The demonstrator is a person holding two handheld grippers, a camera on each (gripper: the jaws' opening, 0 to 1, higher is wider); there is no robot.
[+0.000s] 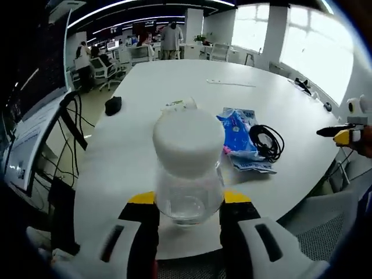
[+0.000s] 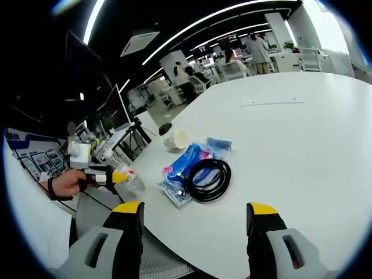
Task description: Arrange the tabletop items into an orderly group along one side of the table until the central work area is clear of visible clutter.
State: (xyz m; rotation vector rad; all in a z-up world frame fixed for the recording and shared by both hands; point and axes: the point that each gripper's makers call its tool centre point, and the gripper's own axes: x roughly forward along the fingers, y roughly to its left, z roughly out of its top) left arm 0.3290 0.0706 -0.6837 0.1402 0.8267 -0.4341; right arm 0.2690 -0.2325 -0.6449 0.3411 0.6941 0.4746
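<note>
left gripper: fingers closed on the sides of a clear jar with a white lid, held upright over the near edge of the white table; in the right gripper view the same gripper shows at far left, a hand on it, the jar beside the table edge. right gripper: fingers wide apart, nothing between them, above the near edge of the table; in the left gripper view it shows at far right. on the table: blue packet lying flat, partly over a clear wrapper; black cable coiled, touching the packet and lying partly on it; white cup tipped on its side, mouth toward the right gripper view, just beyond the packet; in the left gripper view the cup is partly hidden behind the jar lid. small black object near the far-left table edge, apart from the rest, kind cannot be told. thin white strip lying far across the table. background: office desks, chairs, people standing and sitting, bright windows.
</note>
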